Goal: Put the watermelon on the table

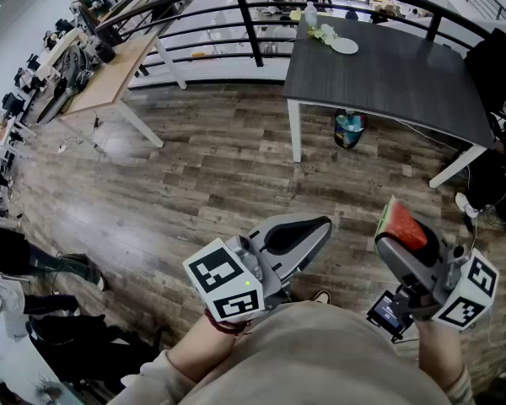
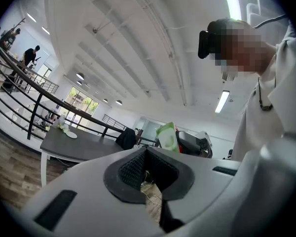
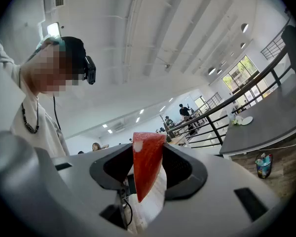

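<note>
A red watermelon slice (image 1: 402,224) with a green rind sits between the jaws of my right gripper (image 1: 399,236), which is shut on it at the lower right of the head view. In the right gripper view the slice (image 3: 146,169) stands upright, wedged between the two dark pads (image 3: 182,169). My left gripper (image 1: 319,224) is held beside it at the left, jaws together and empty. In the left gripper view the pads (image 2: 133,168) meet, and the slice's rind (image 2: 168,136) shows beyond them. The dark grey table (image 1: 388,83) stands across the wooden floor, far from both grippers.
On the table's far edge are a white plate (image 1: 344,46) and a bottle (image 1: 310,14). A blue bin (image 1: 349,130) sits under it. A black railing (image 1: 251,25) runs behind, a light wooden bench (image 1: 110,72) stands at the left, and a dark-clothed person (image 1: 499,74) at the right.
</note>
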Tool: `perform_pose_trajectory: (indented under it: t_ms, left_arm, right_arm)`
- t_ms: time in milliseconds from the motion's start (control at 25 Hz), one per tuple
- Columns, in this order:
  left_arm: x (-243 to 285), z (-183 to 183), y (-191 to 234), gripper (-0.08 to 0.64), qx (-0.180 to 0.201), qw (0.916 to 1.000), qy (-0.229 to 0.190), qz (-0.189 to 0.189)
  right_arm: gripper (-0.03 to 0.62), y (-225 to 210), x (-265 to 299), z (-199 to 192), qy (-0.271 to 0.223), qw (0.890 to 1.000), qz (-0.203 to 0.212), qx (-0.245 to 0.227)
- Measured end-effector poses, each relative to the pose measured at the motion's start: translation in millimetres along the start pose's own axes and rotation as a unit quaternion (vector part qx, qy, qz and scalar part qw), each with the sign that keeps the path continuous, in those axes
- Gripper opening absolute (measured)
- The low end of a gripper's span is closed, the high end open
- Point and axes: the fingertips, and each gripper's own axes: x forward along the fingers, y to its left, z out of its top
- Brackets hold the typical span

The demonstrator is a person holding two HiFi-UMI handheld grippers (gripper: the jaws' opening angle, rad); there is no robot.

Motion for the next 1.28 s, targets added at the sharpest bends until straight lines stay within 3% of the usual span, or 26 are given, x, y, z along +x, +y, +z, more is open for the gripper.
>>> perform_pose_trajectory:
  t_ms: [640,920,1280]
  left_arm:
    - [10.1,-2.5,-34.4,0.002,0.007,0.9992,0.012,-0.036]
    - [31.7,-18.5,-56.7,0.002,0.023,0.9984,0.033,-0.039]
    - [66.8,-31.5,-81.8,0.002,0.037,0.9985,0.022,-0.033]
  right_arm:
    - [0.196,25.3,-38.3,7.4,-0.036,0.999,-0.015,0.008]
    - [0.196,11.6,-70.6,12.5,-0.044,0.998,-0.026,0.029]
    - [0.198,-7.3,-118.9,15.5,-0.051,0.998,-0.022,0.040]
